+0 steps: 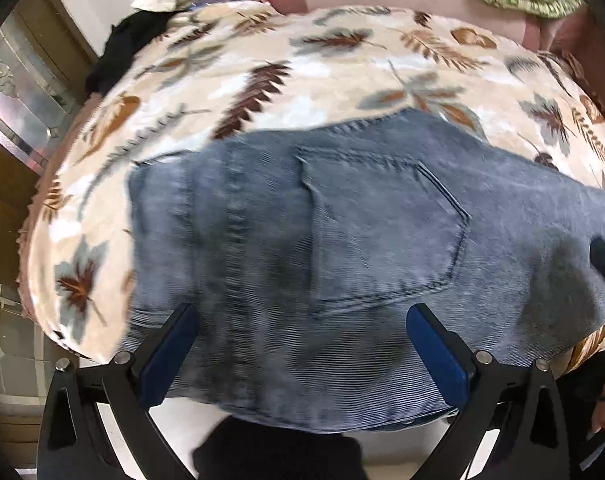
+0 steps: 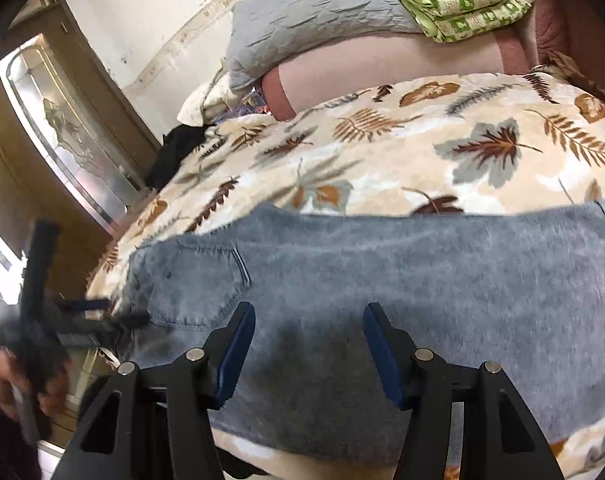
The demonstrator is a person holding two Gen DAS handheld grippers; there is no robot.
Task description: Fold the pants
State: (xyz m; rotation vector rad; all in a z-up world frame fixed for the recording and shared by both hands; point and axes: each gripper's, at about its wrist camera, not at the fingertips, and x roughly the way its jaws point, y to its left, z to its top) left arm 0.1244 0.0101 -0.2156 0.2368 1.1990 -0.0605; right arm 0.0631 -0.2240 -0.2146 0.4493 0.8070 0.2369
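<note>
Faded blue denim pants (image 1: 342, 240) laid flat on leaf-patterned beige bedspread (image 1: 262, 80), near its front edge; back pocket facing up. Pants appear doubled leg over leg; judged one fold done, crosswise folds left. Left gripper (image 1: 302, 344) spread wide above denim, nothing held. Right gripper (image 2: 308, 344) about half open, nothing between its pads, hovering over leg section.

Grey-blue jeans (image 1: 342, 248) flat, pocket up

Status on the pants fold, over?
Left gripper and right gripper open, empty. Faded blue denim jeans flat on leaf-print blanket, pocket up. Nothing obstructing.
</note>
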